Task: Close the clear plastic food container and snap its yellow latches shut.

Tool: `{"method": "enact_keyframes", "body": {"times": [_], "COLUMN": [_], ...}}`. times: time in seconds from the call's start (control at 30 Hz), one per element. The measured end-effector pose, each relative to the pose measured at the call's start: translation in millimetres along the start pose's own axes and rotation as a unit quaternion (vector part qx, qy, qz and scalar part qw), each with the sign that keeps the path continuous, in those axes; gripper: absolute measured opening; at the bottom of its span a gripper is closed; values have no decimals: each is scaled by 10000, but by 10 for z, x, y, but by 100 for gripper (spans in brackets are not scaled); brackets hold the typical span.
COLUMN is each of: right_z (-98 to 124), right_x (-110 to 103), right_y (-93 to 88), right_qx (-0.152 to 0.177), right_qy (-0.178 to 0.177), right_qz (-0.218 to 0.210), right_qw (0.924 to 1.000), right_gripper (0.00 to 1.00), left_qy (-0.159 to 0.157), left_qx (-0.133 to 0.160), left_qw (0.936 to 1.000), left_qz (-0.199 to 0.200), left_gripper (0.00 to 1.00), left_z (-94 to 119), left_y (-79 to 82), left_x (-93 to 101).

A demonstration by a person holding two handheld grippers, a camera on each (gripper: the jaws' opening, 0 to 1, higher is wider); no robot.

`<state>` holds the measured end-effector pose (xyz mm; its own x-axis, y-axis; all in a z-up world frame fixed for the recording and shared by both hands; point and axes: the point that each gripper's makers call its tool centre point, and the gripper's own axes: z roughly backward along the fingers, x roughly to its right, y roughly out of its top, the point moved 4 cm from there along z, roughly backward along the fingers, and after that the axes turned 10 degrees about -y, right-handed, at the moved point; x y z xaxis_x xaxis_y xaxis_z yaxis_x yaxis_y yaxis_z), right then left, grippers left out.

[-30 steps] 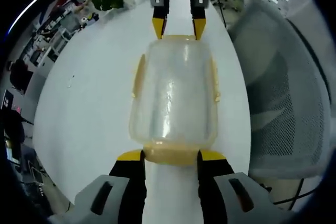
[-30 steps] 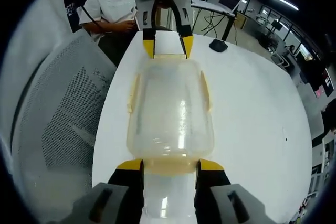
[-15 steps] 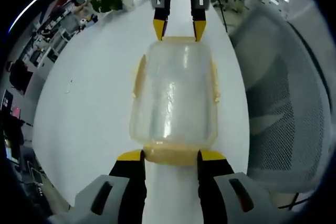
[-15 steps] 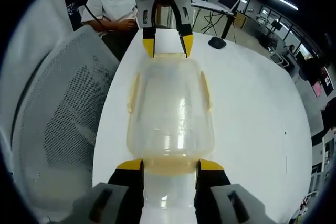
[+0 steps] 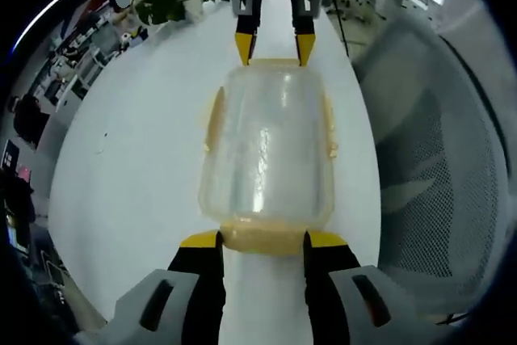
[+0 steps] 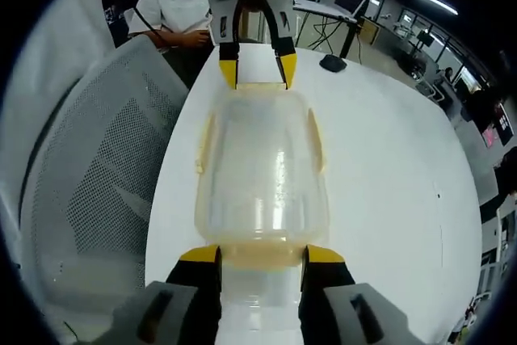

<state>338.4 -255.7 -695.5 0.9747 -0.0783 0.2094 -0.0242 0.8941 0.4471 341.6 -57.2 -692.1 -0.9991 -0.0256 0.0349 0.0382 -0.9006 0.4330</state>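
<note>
Between both hand-held grippers, container (image 5: 266,151), seemingly gripped

No readable text, labels, brands, numbers or signs anywhere in either view.
</note>
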Motion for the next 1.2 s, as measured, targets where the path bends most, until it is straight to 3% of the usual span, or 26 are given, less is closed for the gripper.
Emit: {"method": "enact_keyframes", "body": {"times": [1.2], "right_z": [160], "right_x": [98], "right_y": [-418], "right_qx": [11], "right_qy": [101], "right_qz": [64], "right_qw": [9999], "right_gripper": [35], "left_qy": [-27], "left_qx": [42], "left_qw": [9999], "left_qz": [90], "left_gripper": [36], "left_z": [-186], "left_y": [410], "left_x": [-2]}}
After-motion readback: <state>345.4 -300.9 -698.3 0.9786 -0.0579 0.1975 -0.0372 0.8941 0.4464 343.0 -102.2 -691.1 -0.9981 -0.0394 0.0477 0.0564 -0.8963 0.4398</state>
